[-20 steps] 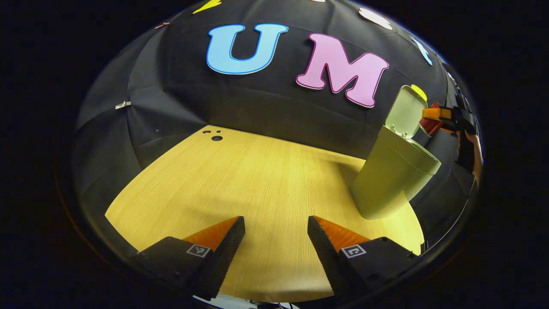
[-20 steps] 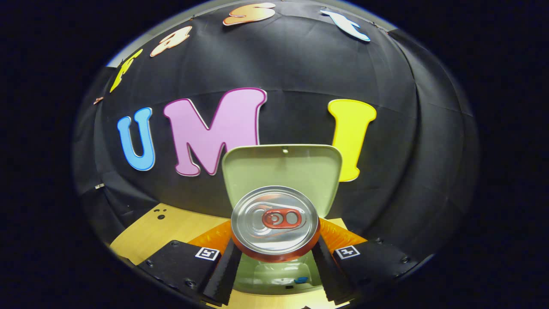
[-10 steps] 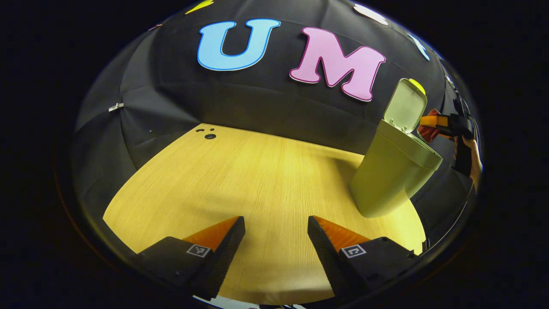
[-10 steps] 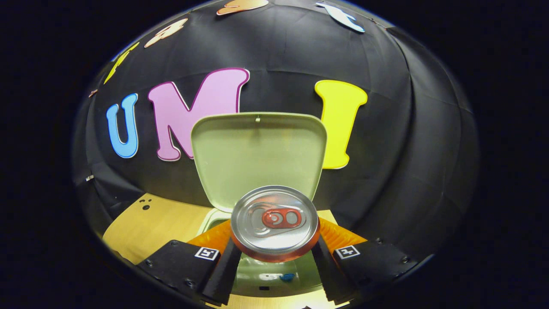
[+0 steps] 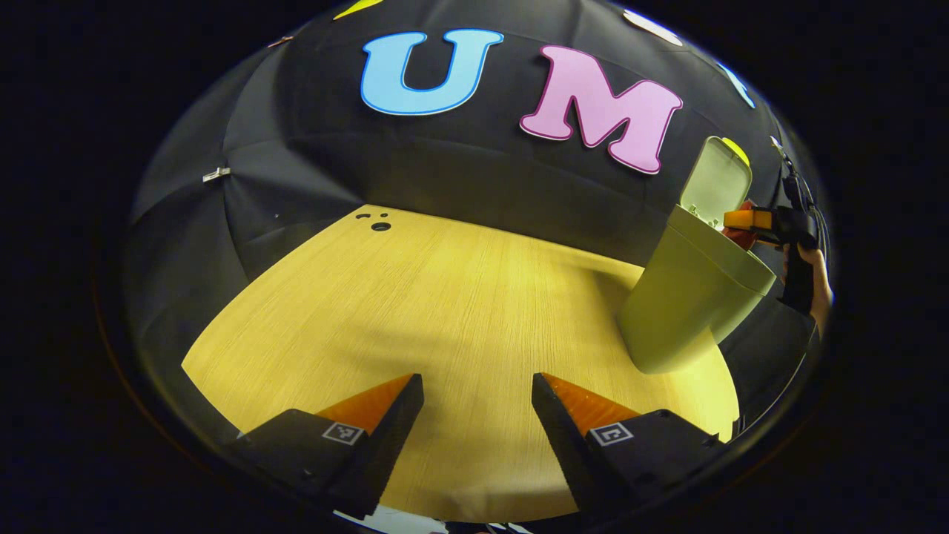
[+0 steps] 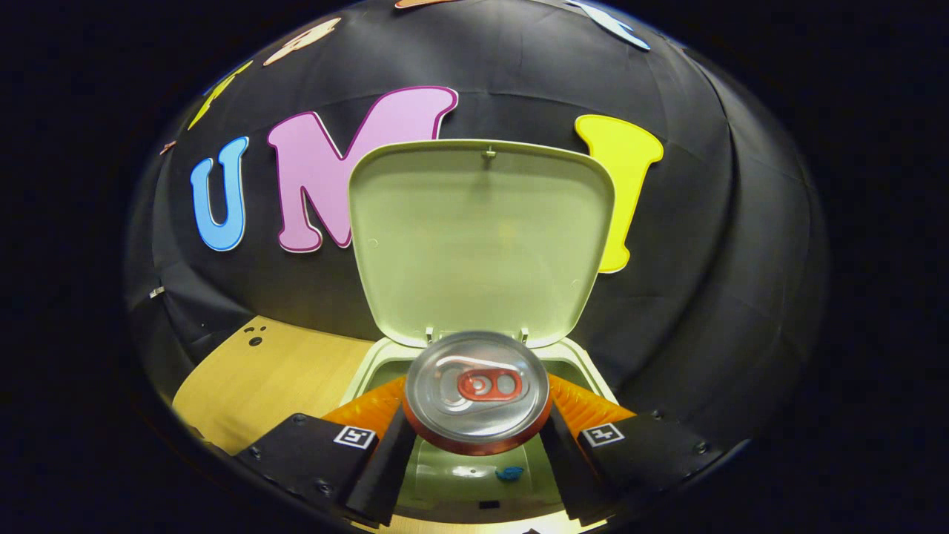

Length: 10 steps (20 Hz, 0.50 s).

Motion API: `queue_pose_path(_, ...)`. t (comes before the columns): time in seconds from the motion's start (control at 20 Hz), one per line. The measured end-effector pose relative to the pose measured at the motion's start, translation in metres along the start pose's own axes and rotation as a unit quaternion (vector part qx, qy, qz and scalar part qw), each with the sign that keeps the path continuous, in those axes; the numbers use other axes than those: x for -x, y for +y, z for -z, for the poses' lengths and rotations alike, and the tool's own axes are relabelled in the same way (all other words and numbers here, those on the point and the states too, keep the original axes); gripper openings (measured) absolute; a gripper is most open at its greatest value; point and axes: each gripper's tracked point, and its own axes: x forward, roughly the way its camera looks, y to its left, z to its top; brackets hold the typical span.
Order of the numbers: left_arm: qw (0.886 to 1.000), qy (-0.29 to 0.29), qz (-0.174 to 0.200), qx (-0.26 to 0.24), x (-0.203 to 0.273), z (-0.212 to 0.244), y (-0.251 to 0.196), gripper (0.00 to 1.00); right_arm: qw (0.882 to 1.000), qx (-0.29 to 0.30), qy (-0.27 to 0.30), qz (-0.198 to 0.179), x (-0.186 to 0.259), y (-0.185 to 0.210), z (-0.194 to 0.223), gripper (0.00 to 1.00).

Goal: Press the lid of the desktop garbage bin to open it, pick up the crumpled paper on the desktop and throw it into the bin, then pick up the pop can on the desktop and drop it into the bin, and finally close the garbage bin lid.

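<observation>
A red pop can [image 6: 478, 393] with a silver top lies sideways between the fingers of my right gripper [image 6: 478, 445], which is shut on it. It hangs over the mouth of the pale green garbage bin [image 6: 474, 475], whose lid [image 6: 482, 237] stands upright behind it. In the left gripper view the bin [image 5: 689, 304] stands at the table's right side, with the right gripper [image 5: 749, 222] and can held over its opening by a hand [image 5: 819, 289]. My left gripper [image 5: 478, 404] hovers open over bare wood.
The light wooden table [image 5: 445, 311] stretches left of the bin, with small dark holes [image 5: 379, 225] near its far edge. Black cloth wall stands close behind the bin. A small blue scrap [image 6: 509, 472] lies inside the bin.
My right gripper has carried the can forward and lower, closer to the bin's opening; the lid looms larger. The left gripper has barely shifted.
</observation>
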Motion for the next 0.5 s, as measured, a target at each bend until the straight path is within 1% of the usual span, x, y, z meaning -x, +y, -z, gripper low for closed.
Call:
queue_pose_path(0.25,1.000,0.002,-0.005,0.004,-0.001,0.001,0.003,0.95,1.000,-0.002,-0.004,-0.003,0.000,0.003,-0.001,0.86)
queue_pose_path(0.3,1.000,0.002,-0.004,0.003,-0.002,0.001,0.003,0.94,1.000,-0.002,-0.008,-0.002,0.001,0.003,-0.004,0.88)
queue_pose_path(0.35,1.000,0.002,-0.004,0.003,-0.001,0.000,0.003,0.95,1.000,-0.002,-0.015,-0.002,0.002,0.003,-0.008,0.94)
queue_pose_path(0.45,1.000,0.001,-0.002,0.001,-0.001,-0.001,0.001,0.95,1.000,-0.003,-0.030,-0.002,0.008,0.004,-0.019,0.98)
queue_pose_path(0.5,1.000,0.000,-0.002,0.000,-0.002,0.000,0.002,0.94,0.999,-0.004,-0.038,-0.004,0.012,0.005,-0.027,0.98)
